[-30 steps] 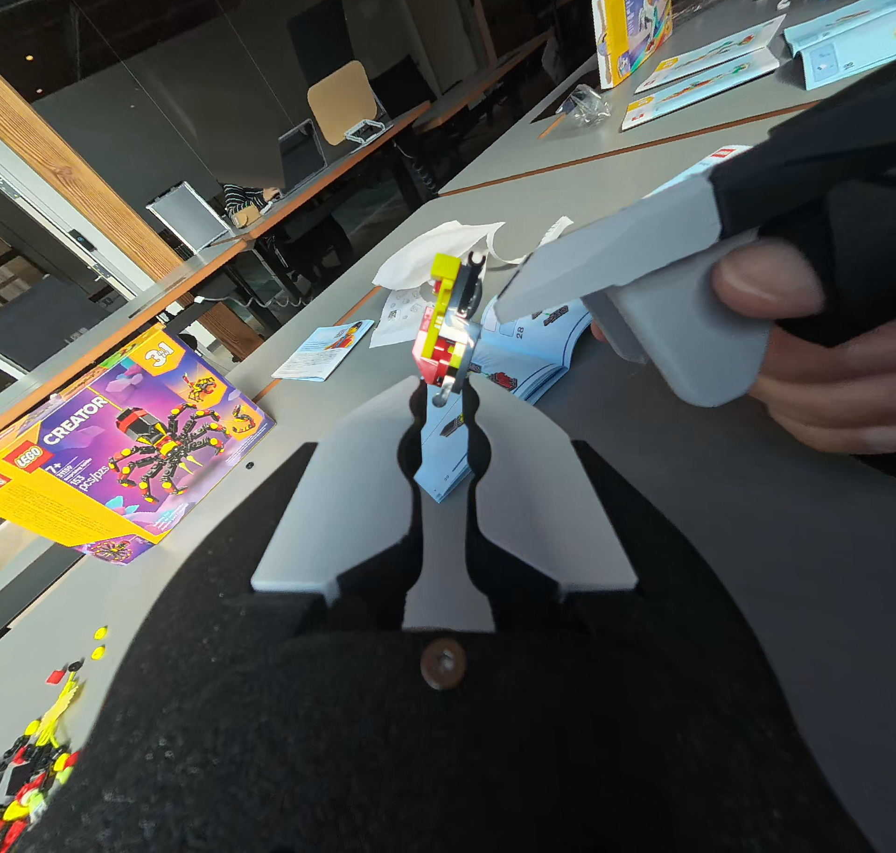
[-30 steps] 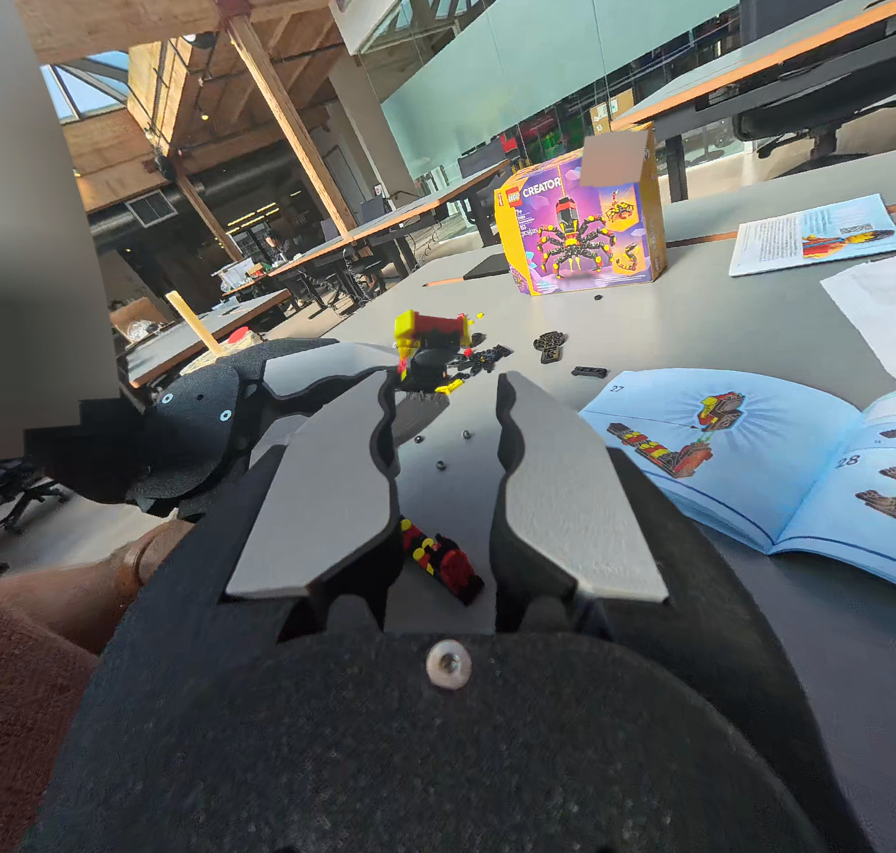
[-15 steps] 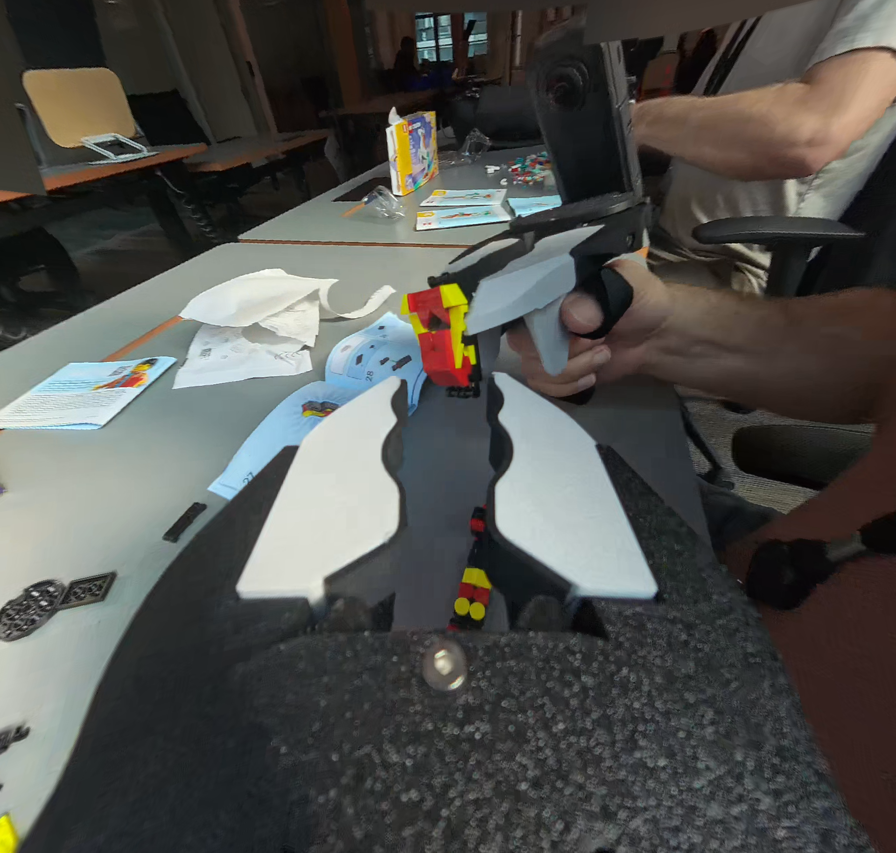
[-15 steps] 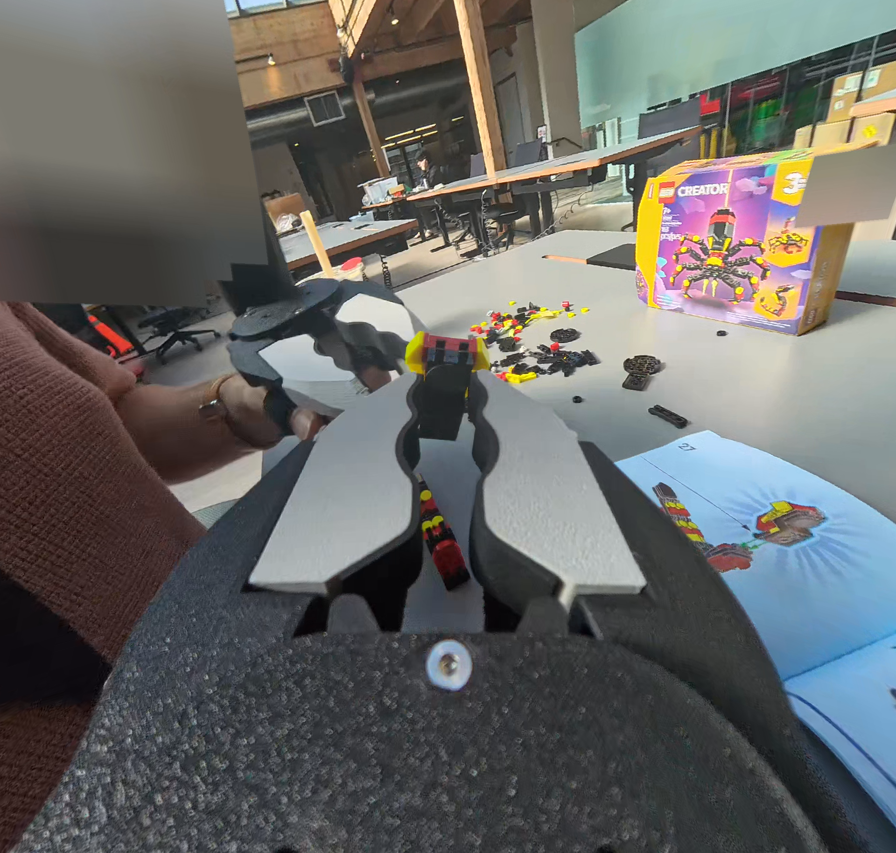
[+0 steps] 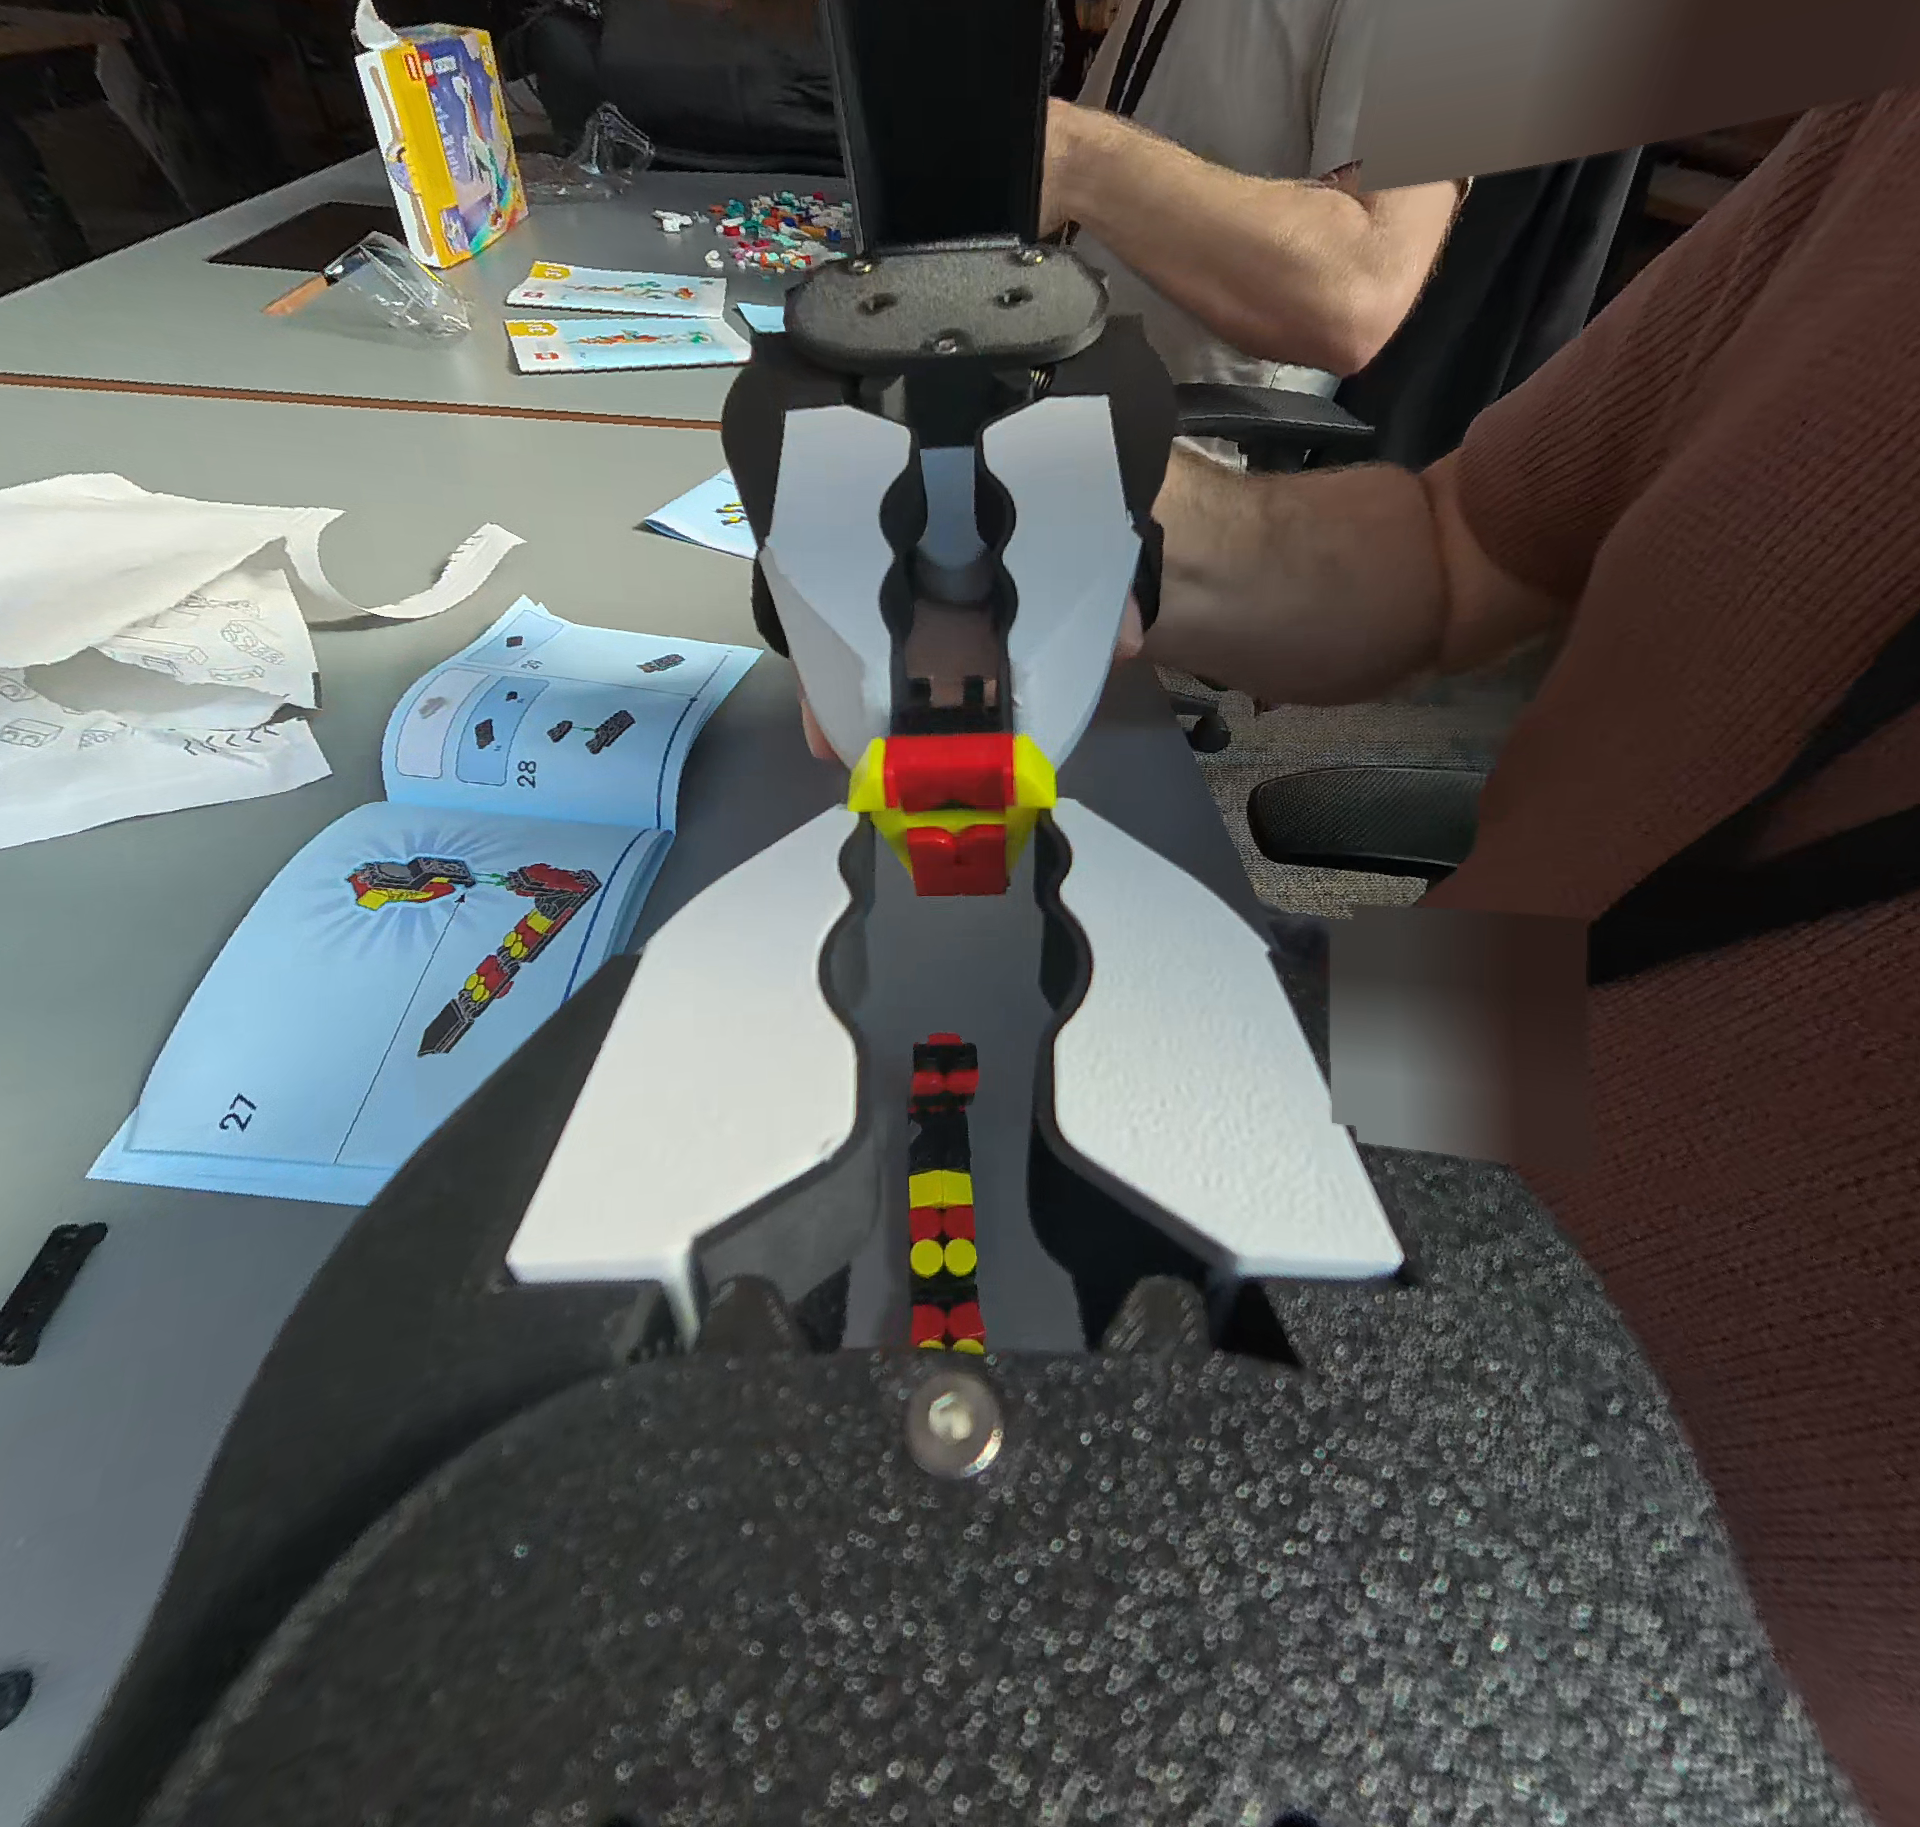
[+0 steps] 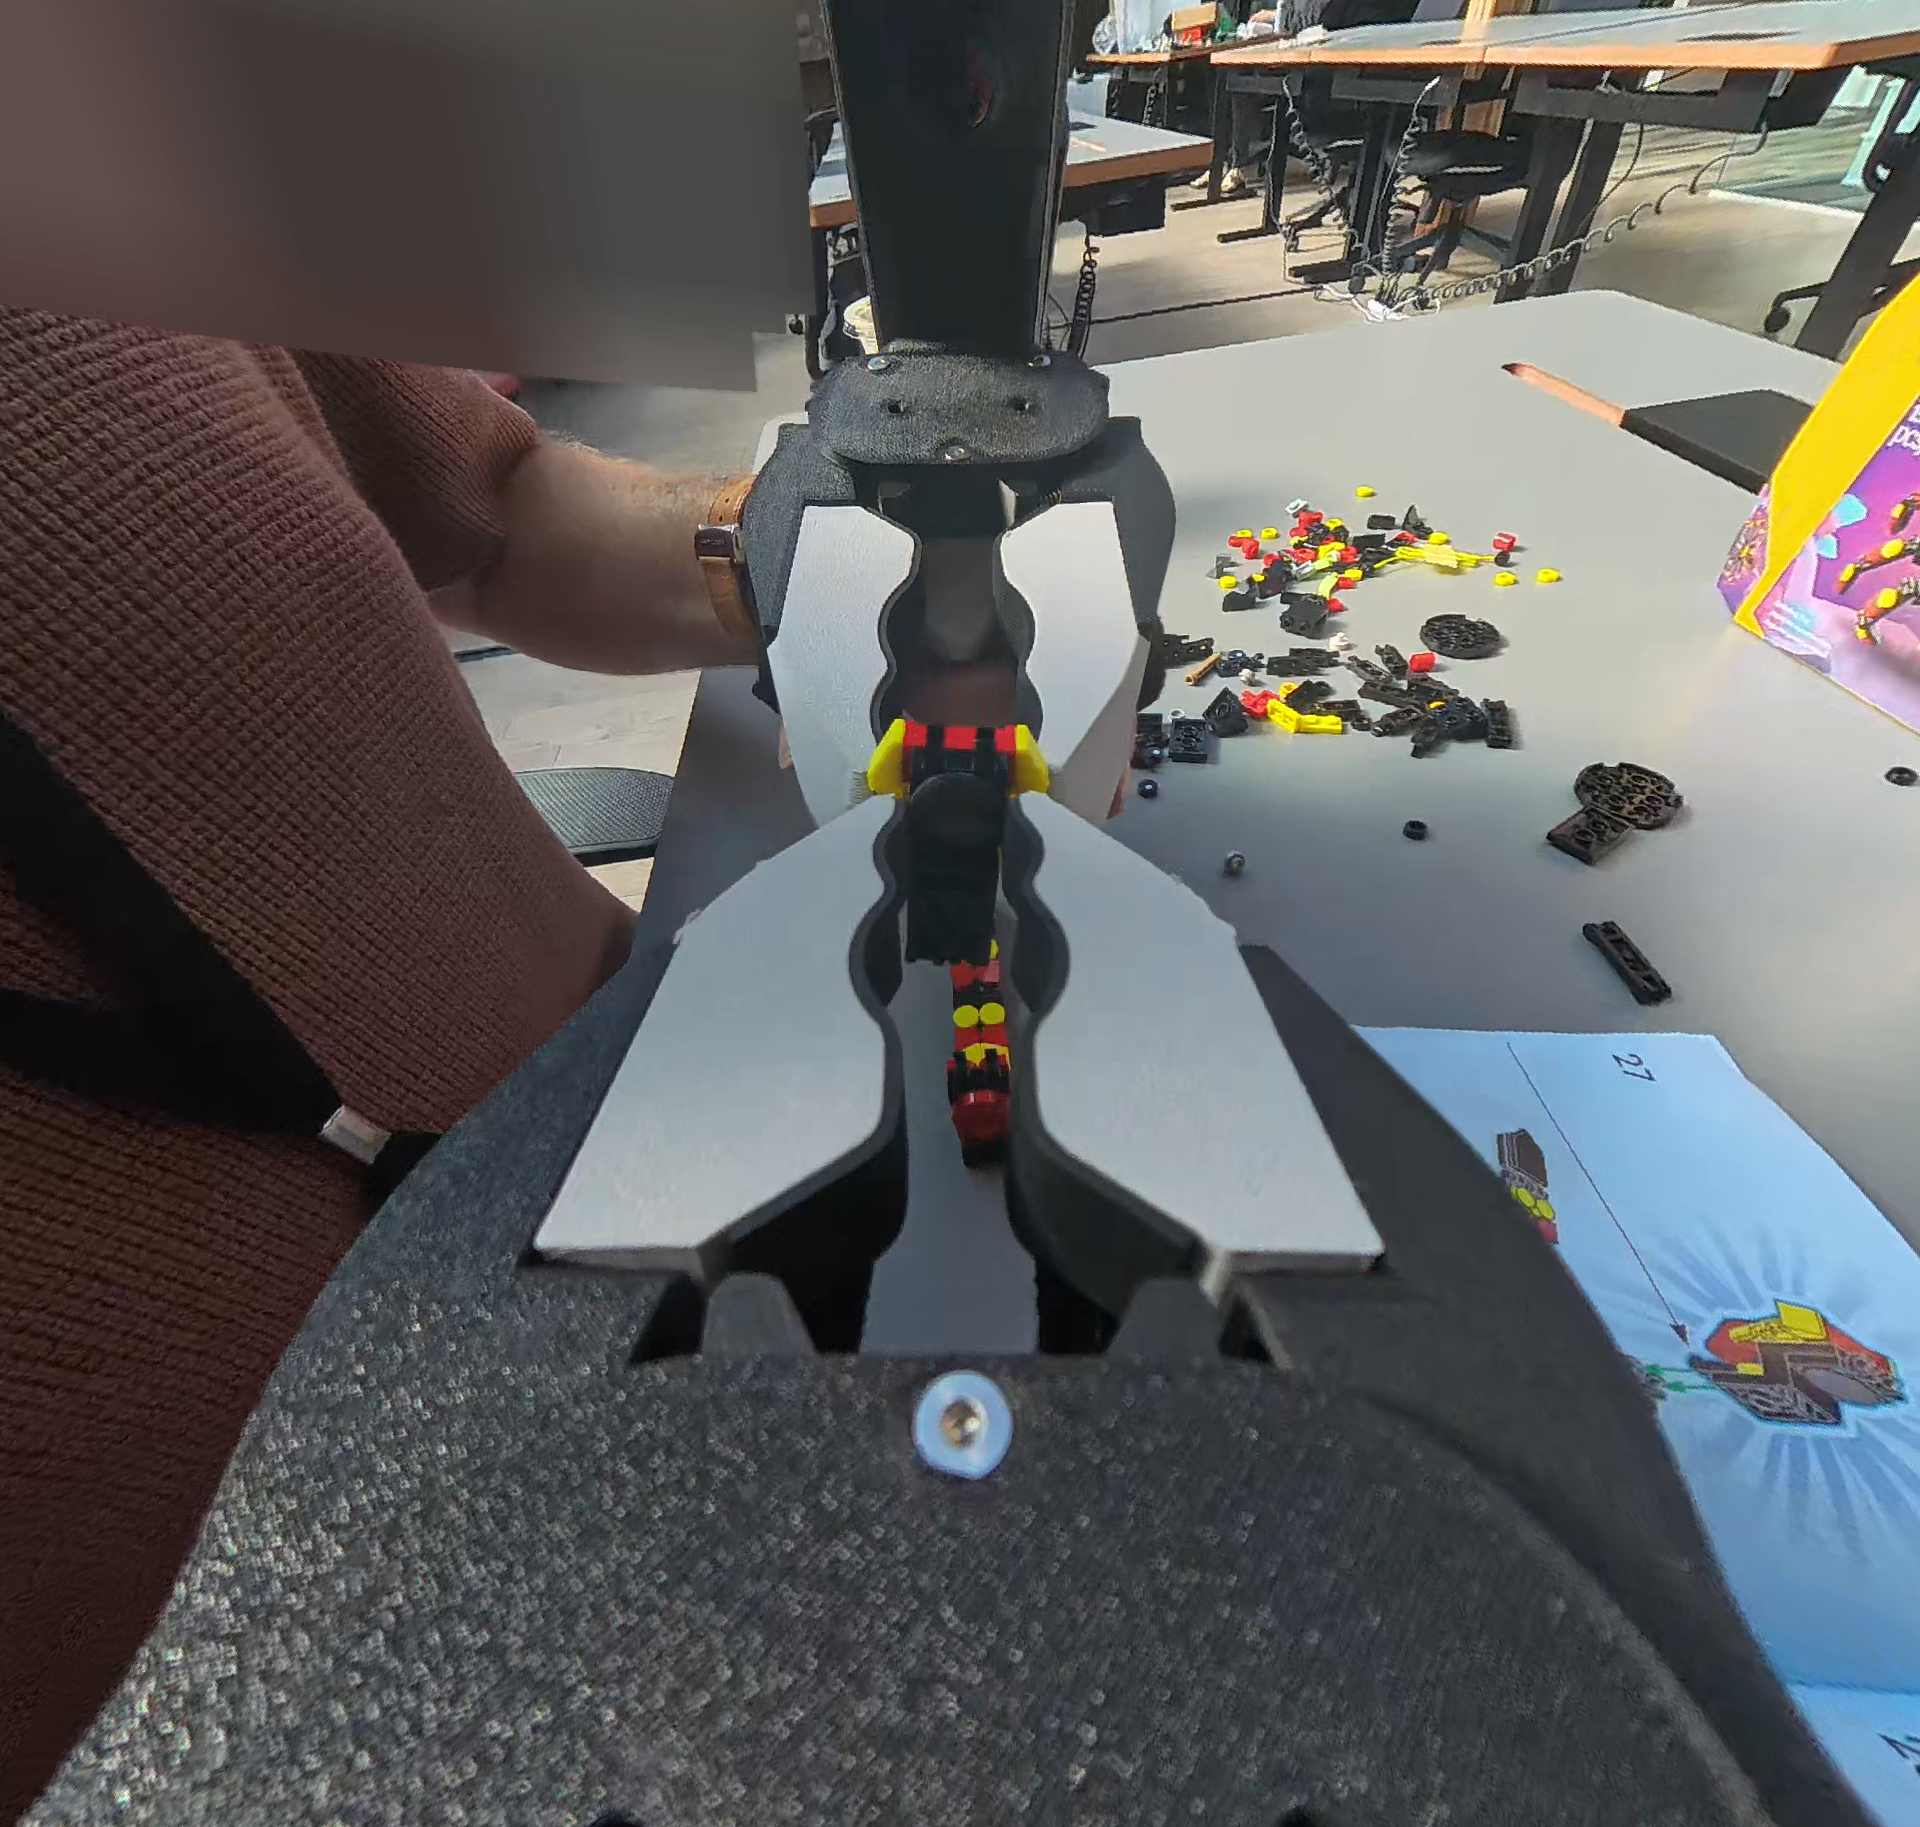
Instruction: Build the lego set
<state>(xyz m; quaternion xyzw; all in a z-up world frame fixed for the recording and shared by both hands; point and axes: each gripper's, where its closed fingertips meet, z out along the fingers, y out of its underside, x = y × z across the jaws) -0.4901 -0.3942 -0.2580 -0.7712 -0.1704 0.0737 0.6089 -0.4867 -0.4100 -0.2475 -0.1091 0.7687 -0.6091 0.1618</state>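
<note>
Both grippers face each other. The right gripper (image 6: 951, 832) clamps the head (image 6: 956, 769); the left gripper's (image 5: 951, 832) grip is unclear. Next: press the head onto the tail (image 5: 943, 1195) at 6 o'clock.

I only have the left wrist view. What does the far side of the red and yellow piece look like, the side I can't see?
Observer: The red and yellow piece is black there, with a round black knob facing the right hand-held gripper, which grips its black body.
Operator: Where are the spare bricks?
Observer: A loose pile of bricks, red, yellow and black, lies on the table, to that gripper's right.
Operator: And this set's box?
Observer: A purple and yellow box stands right of the pile, cut by the view's edge.
</note>
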